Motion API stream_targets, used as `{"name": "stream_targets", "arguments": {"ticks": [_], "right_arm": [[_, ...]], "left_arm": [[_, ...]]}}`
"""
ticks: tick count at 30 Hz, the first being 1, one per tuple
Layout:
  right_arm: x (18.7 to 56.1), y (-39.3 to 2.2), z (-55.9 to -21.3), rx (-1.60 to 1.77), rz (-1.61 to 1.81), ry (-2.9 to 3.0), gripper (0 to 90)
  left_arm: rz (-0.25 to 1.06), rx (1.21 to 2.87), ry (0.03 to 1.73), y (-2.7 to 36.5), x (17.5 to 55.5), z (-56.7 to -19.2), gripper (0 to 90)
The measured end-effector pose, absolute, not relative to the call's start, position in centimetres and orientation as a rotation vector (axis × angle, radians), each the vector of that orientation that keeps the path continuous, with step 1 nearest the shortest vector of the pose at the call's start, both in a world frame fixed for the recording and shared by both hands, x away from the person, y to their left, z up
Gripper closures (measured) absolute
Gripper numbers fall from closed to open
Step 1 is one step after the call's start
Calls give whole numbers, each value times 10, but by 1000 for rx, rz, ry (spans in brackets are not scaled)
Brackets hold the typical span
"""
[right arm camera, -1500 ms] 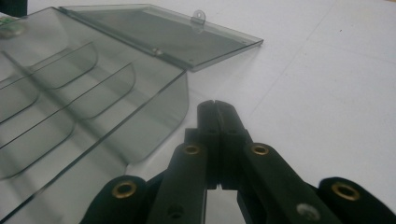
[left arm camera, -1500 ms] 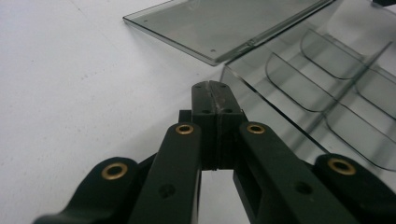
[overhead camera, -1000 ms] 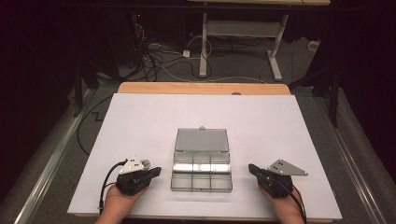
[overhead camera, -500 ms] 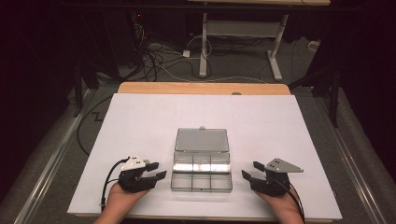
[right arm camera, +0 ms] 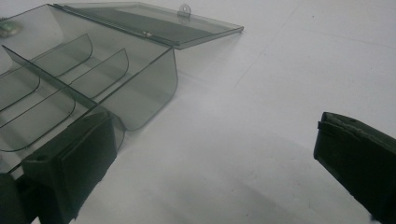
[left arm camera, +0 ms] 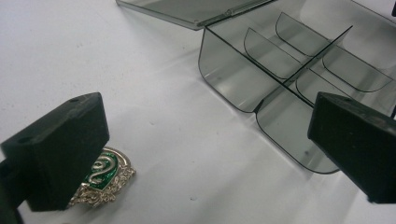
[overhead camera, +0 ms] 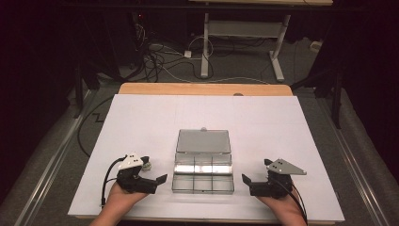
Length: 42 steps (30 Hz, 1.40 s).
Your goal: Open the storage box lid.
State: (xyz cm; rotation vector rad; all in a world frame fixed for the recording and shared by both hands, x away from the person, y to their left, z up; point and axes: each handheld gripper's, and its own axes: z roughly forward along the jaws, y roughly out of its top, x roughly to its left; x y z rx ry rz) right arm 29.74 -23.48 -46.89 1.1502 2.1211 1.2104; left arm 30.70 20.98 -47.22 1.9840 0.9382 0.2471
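A smoky clear plastic compartment box [overhead camera: 202, 191] lies on the white table [overhead camera: 263, 122] with its lid [overhead camera: 203, 141] flat open behind it; its cells look empty. A small silver badge with a green snake emblem [left arm camera: 105, 170] lies on the table to the left of the box, partly hidden by a jaw. My left gripper [overhead camera: 160, 183] rests left of the box beside the badge [overhead camera: 147, 165], and my right gripper [overhead camera: 248, 185] rests right of the box. Both have just been opening and stand wide open with nothing between the jaws [left arm camera: 205, 126] [right arm camera: 217, 149].
The box's near wall [left arm camera: 233, 79] and dividers stand close ahead of the left jaws; its corner wall [right arm camera: 144, 88] is beside the right gripper's left jaw. Beyond the table's wooden far edge [overhead camera: 202, 88] are desk legs and cables on the floor.
Both grippers' jaws went from shut to wide open. The hands stayed about where they were on either side of the box.
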Motion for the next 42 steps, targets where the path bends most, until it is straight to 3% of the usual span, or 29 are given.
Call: {"name": "stream_targets", "arguments": {"ticks": [11,27,32,42], "right_arm": [[299,-238,-469,1157,1223,2107,3],[300,-229,-469,1128,1217,2124,3],[299,-231,-468,1131,1216,2122,3],[301,-228,-468,1125,1218,2138,3]], "left_arm": [[314,1996,922,213,306,-468,0],[394,1973,1001,253,309,-460,3],[432,1960,990,265,311,-455,33],[361,2013,977,270,317,-466,120]]}}
